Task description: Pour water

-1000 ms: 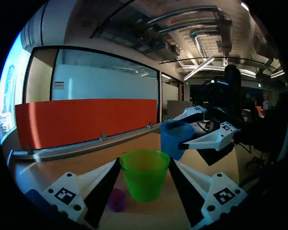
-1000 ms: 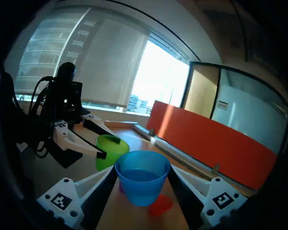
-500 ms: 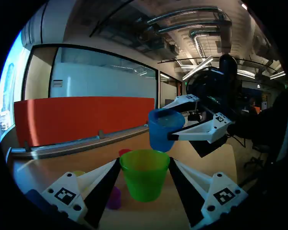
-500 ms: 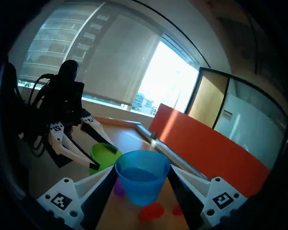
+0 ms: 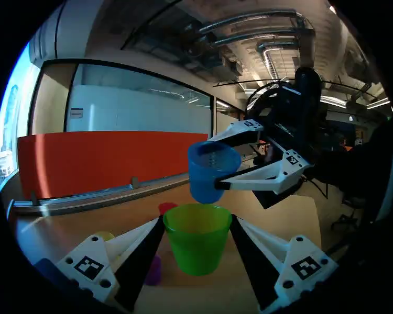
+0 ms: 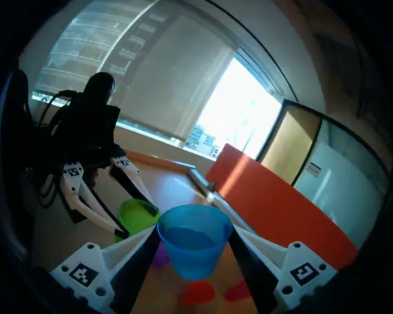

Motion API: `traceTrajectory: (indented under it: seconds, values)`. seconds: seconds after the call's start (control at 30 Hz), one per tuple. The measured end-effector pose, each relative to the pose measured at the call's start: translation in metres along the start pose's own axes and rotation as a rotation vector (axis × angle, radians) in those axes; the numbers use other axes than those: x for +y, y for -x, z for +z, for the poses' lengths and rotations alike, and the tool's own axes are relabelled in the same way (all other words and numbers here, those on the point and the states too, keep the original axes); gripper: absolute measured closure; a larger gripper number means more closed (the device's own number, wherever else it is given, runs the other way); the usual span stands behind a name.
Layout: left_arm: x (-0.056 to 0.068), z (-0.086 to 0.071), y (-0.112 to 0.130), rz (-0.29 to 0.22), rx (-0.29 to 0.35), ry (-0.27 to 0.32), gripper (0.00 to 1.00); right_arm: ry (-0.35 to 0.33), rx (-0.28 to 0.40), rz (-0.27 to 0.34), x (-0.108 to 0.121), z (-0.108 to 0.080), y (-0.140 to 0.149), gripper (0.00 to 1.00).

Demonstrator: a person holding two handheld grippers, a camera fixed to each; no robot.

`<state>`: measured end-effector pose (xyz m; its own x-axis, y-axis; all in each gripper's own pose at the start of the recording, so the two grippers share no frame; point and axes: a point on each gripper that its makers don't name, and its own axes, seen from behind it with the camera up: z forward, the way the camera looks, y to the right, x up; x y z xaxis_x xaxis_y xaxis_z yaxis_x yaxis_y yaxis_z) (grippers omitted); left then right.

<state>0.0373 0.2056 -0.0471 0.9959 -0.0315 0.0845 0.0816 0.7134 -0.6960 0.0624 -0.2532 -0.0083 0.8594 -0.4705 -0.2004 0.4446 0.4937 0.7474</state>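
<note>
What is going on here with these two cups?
A person works two handheld grippers. The right gripper is shut on a blue cup with water in it; the left gripper is shut on a green cup. In the left gripper view the blue cup hangs above and just beyond the green one. No water is seen pouring yet.

The green cup [image 5: 197, 246], blue cup [image 6: 195, 246], orange partition [image 5: 102, 159], white fingers [image 5: 115, 244] bearing black-white markers [image 5: 89, 267].
</note>
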Motion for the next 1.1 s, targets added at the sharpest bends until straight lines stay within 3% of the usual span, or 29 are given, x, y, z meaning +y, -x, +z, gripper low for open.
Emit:
traceTrajectory:
  seconds: [0.5,1.1]
  values:
    - [0.007,0.001,0.003,0.006,0.0,0.017,0.11,-0.013,-0.017,-0.124,0.0,0.01,-0.003,0.09]
    - [0.008,0.006,0.005,0.014,-0.006,0.039,0.11,-0.034,-0.016,-0.224,0.007,0.014,-0.005,0.09]
